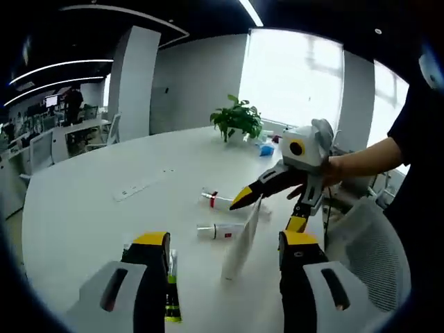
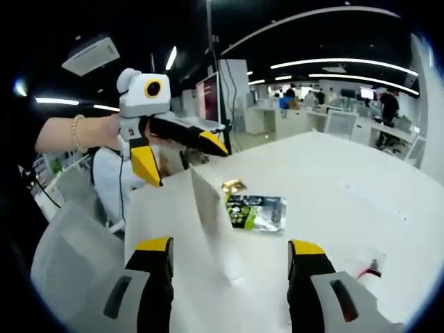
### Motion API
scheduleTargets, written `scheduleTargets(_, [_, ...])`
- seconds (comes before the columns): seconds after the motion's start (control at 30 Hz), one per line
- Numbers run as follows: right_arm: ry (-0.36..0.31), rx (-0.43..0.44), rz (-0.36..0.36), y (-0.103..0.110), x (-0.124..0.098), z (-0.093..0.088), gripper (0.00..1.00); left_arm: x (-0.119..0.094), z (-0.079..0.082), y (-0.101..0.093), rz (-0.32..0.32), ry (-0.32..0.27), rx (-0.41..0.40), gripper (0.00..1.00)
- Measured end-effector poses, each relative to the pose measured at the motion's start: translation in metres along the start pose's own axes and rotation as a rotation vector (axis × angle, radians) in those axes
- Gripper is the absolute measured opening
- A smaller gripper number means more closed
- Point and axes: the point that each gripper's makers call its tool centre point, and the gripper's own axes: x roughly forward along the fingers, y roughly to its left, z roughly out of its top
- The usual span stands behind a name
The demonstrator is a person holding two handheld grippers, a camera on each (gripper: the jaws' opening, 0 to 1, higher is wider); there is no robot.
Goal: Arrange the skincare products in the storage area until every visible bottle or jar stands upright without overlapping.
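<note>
A white squeeze tube point(image 1: 239, 248) point(image 2: 214, 215) stands on its cap on the white table point(image 1: 90, 208) point(image 2: 333, 180), leaning slightly. It sits between the open jaws of my left gripper point(image 1: 225, 238) point(image 2: 186, 165), untouched. My right gripper point(image 1: 267, 214) point(image 2: 229, 243) faces it from the other side, open, with its yellow tips on either side of the tube's flat top. Two small white tubes lie flat beyond, one with a red band point(image 1: 216, 200) point(image 2: 371, 267) and one point(image 1: 218, 231) nearer. A green sachet point(image 1: 171, 300) point(image 2: 257, 211) lies flat.
A gold wrapper point(image 2: 232, 186) lies by the sachet. A potted plant point(image 1: 237, 119) and a blue item point(image 1: 267, 149) stand at the table's far side. A power strip point(image 1: 142, 184) is set into the tabletop. A mesh chair point(image 1: 374, 253) point(image 2: 66, 253) stands at the table edge.
</note>
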Motion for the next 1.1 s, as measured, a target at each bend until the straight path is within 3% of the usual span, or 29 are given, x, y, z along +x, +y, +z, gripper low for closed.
scheduleTargets(0.2, [-0.017, 0.015, -0.019, 0.004, -0.014, -0.004, 0.8, -0.021, -0.008, 0.005, 0.093, -0.06, -0.082, 0.71])
scheduleTargets(0.6, [-0.047, 0.041, -0.055, 0.008, -0.037, -0.013, 0.95, -0.046, -0.039, -0.005, 0.229, -0.082, -0.139, 0.97])
scheduleTargets(0.7, [-0.043, 0.042, -0.063, 0.007, -0.042, -0.018, 0.97, -0.051, -0.045, -0.008, 0.247, -0.064, -0.136, 0.99])
scheduleTargets(0.9, [-0.05, 0.064, -0.083, 0.014, -0.06, -0.03, 0.99, -0.057, -0.055, -0.034, 0.272, -0.031, -0.12, 0.99])
scheduleTargets(1.1, [-0.04, 0.084, -0.098, 0.022, -0.077, -0.043, 0.99, -0.065, -0.062, -0.05, 0.304, -0.05, -0.154, 0.99])
